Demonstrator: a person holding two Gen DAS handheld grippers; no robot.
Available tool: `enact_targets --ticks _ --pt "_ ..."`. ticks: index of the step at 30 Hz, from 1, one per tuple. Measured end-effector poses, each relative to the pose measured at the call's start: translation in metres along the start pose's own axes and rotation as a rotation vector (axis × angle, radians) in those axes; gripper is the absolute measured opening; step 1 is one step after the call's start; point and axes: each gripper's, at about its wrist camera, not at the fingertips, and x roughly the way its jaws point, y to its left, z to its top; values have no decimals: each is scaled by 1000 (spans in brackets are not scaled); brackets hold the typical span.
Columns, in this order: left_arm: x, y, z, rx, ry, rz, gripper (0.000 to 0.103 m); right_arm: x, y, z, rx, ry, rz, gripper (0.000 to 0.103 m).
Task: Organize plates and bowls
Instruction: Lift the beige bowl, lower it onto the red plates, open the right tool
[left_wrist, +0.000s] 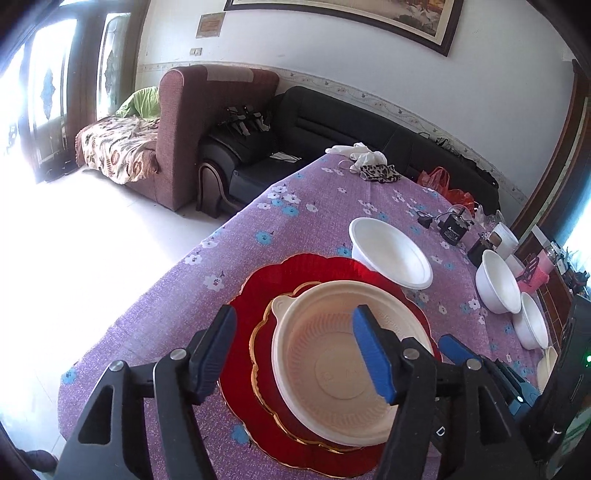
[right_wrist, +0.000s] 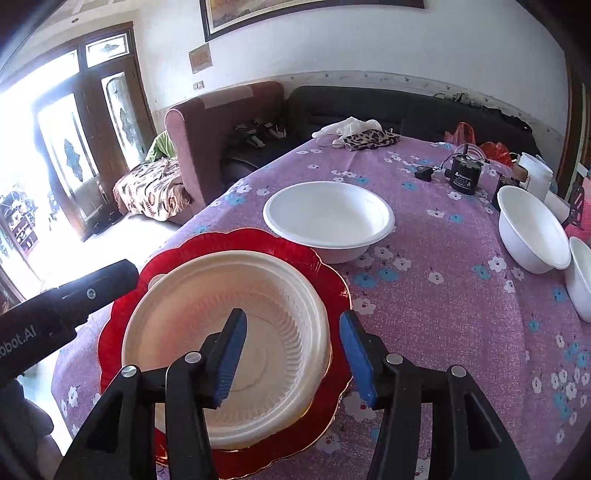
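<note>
Now that the cream bowl (left_wrist: 340, 365) is sitting on the red plate (left_wrist: 258, 295), I am holding both grippers' fingers open and empty; next I am reaching for the white bowl (right_wrist: 328, 218) nearby.

Purple woven tablecloth (right_wrist: 443, 295) printed with small white and light-blue flowers. Near: glossy red scalloped plate (right_wrist: 325, 266) edged with a thin gold line. On it, cream ribbed disposable bowl (right_wrist: 258, 288), plain, no print. Beyond, plain white round paper bowl (right_wrist: 328, 218); at far right, two more plain white deep bowls (right_wrist: 532, 229). Left gripper (left_wrist: 303, 350) and right gripper (right_wrist: 291, 354): black frames, blue ridged pads, silver rivets. Far edge: leopard-print cloth pouch (right_wrist: 369, 138) beside white crumpled fabric (right_wrist: 347, 127); orange plastic bag (right_wrist: 463, 133); black cylindrical device (right_wrist: 463, 177). Behind: maroon fabric armchair (right_wrist: 207, 136), black leather sofa (right_wrist: 369, 103).
</note>
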Motion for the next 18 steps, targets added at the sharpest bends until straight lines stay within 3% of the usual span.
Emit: enact_targets --ticks 6,12,18 --pt "-19 -18 -5 68 -41 25 71 -19 -17 -6 50 -31 -4 58" --pt "-44 -49 -16 192 -131 124 87 -41 -46 -19 124 -69 -22 64" --pt "-52 -82 -30 290 -140 124 90 -55 -71 -35 199 -71 -18 64"
